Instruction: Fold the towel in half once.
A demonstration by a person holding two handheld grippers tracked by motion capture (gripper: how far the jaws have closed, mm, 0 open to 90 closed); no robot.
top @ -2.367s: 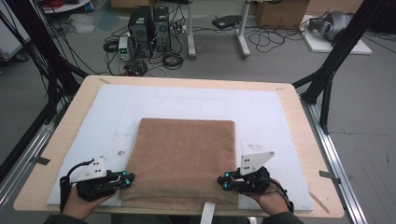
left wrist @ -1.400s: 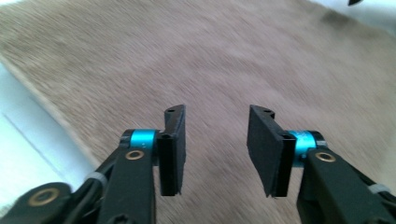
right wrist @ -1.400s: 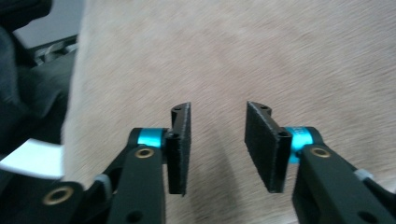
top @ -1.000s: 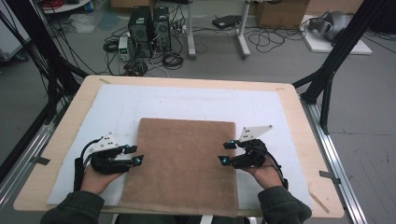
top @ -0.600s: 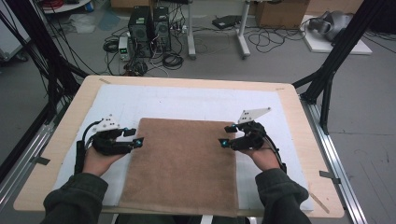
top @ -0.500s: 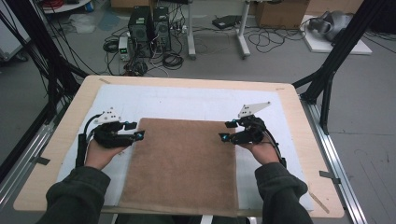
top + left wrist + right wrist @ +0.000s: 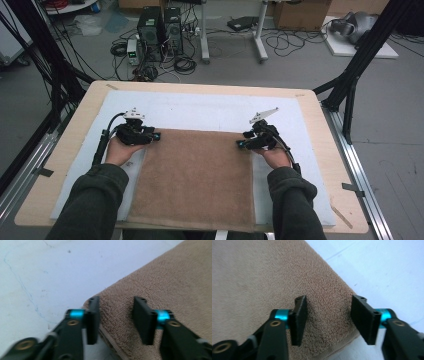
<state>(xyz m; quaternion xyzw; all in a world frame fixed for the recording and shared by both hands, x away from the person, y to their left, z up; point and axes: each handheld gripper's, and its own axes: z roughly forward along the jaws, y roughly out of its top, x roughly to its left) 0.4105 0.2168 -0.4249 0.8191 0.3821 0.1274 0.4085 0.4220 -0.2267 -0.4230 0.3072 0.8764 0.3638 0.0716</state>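
1. A brown towel (image 7: 195, 177) lay flat on the white mat (image 7: 210, 112) of the desk (image 7: 327, 145), its near edge at the desk's front, its far edge about midway across the mat.
2. The left hand-held gripper (image 7: 156, 136) sat at the towel's far left corner. In the left gripper view its jaws stood apart astride that corner (image 7: 100, 296), having just been closing, with terry between them but not yet pinched.
3. The right hand-held gripper (image 7: 241, 145) sat at the far right corner. In the right gripper view its jaws were likewise apart and just closing, the corner's cloth (image 7: 329, 305) between them, unclamped.
4. Judged step: taking both far corners, probably to fold or lift the towel.
5. Risk: the towel looked doubled at the left corner, so a shallow bite could catch only the top layer and the fold would come apart.
6. Risk: one jaw might ride over the cloth and pinch the mat instead.
7. Risk: uneven grips would skew the towel when pulled.
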